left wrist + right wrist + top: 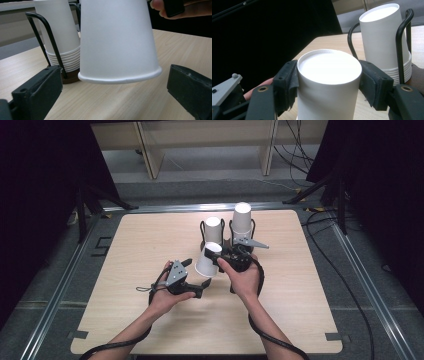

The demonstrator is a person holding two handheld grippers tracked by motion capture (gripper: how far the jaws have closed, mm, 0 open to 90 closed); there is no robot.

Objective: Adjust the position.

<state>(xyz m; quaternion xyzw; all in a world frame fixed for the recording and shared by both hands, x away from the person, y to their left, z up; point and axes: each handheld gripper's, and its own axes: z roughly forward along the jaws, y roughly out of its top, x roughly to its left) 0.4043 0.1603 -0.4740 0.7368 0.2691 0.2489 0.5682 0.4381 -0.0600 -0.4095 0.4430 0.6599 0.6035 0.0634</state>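
High view: the right tongs [218, 261] clamp a white paper cup [208, 260] upside down above mid-counter [150, 235], its long axis tilted, closed base toward one o'clock, rim toward seven. Left tongs [196, 279] gape wide, empty, at its seven o'clock.

- A lab or recording studio set up for handling trials, not a home or kitchen.
- Black curtains [40, 195] hang on both sides, closing the space in.
- A bare wooden table [150, 320] sits inside a metal floor frame [55, 300] (with tape marks at its corners).
- Loose cables [350, 285] trail over the grey floor.
- Plain light-wood furniture [150, 150] stands behind.
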